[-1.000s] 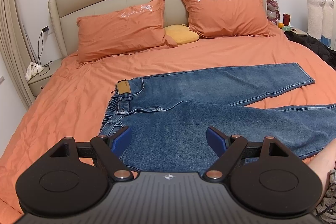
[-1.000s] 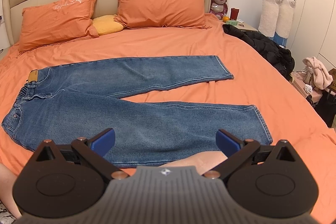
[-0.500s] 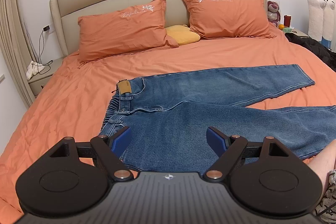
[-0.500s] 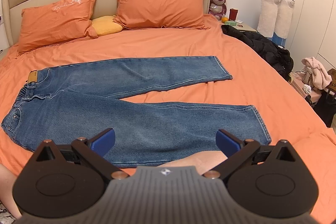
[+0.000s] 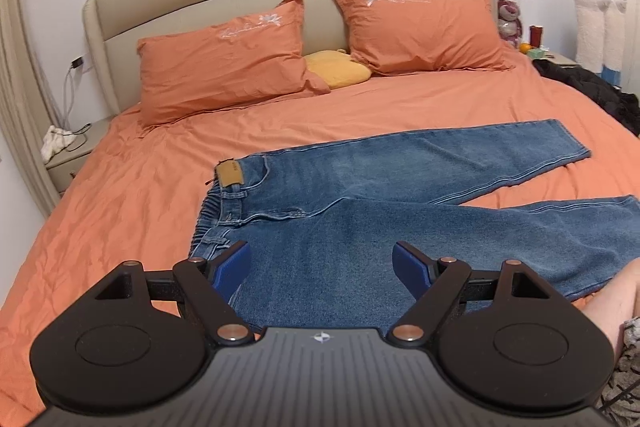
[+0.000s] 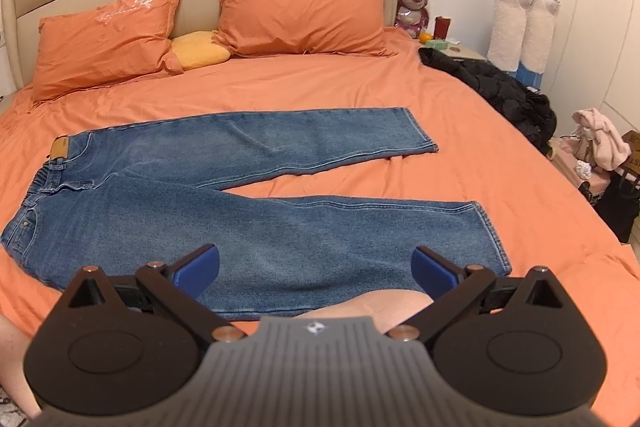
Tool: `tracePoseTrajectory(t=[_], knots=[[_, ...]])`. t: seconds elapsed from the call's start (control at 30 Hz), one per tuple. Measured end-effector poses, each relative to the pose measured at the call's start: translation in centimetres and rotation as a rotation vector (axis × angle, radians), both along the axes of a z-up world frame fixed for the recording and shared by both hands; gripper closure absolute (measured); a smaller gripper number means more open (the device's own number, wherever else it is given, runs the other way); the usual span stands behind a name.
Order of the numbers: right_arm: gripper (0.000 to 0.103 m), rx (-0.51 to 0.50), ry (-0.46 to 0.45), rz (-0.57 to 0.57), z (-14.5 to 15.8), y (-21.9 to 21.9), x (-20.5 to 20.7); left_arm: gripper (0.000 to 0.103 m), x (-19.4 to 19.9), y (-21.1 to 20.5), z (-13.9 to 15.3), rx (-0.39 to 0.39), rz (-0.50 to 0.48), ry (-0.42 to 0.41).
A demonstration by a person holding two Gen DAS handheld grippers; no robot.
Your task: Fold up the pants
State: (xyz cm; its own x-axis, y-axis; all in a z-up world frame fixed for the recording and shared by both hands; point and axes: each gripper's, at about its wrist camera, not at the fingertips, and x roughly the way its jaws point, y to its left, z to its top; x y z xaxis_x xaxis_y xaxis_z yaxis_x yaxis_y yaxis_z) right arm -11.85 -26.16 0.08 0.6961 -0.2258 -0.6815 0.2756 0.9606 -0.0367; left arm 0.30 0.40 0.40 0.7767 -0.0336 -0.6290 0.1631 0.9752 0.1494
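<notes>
Blue jeans [image 5: 360,211] [image 6: 224,195] lie flat on the orange bed, waistband with a tan patch [image 5: 230,174] to the left, both legs spread apart toward the right. My left gripper [image 5: 322,269] hangs open above the near hip area, blue pads wide apart, touching nothing. My right gripper [image 6: 316,267] is open too, above the near leg's lower edge, left of its hem [image 6: 490,239]. Part of a person's leg [image 6: 376,303] shows beneath the right gripper.
Two orange pillows [image 5: 224,63] [image 6: 304,11] and a yellow cushion [image 6: 200,50] lean at the headboard. A black jacket [image 6: 500,91] lies on the bed's right edge. Nightstands flank the bed; plush toys [image 6: 520,15] and piled bags stand at the right wall.
Both views have shifted slightly; the jeans sit a little lower and nearer in frame. Jeans themselves lie as before, and both grippers stay open.
</notes>
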Motion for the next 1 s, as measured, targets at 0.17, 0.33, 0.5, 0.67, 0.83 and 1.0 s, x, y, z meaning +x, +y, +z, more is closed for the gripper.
tracePoseTrajectory(t=[0.17, 0.33, 0.5, 0.67, 0.83, 1.0], knots=[[0.005, 0.049, -0.031, 0.027, 0.7, -2.6, -0.2, 0.011, 1.4, 1.4, 1.5, -0.006, -0.065, 0.021], [0.005, 0.1, -0.068, 0.106, 1.9, -7.0, 0.9, 0.012, 3.0, 2.4, 3.2, 0.152, -0.147, -0.05], [0.008, 0.031, -0.047, 0.12, 2.4, -11.9, 2.7, 0.018, 5.7, 3.7, 3.2, 0.291, -0.233, -0.04], [0.025, -0.035, 0.053, 0.154, 2.4, -16.6, 4.9, 0.018, 8.3, 4.8, 0.5, 0.482, -0.343, -0.015], [0.051, -0.109, 0.19, 0.224, 0.2, -20.7, 7.2, 0.018, 10.4, 4.6, -5.3, 0.676, -0.491, 0.082], [0.062, -0.171, 0.319, 0.335, -4.2, -23.4, 7.8, 0.018, 10.8, 3.5, -12.2, 0.847, -0.65, 0.185]])
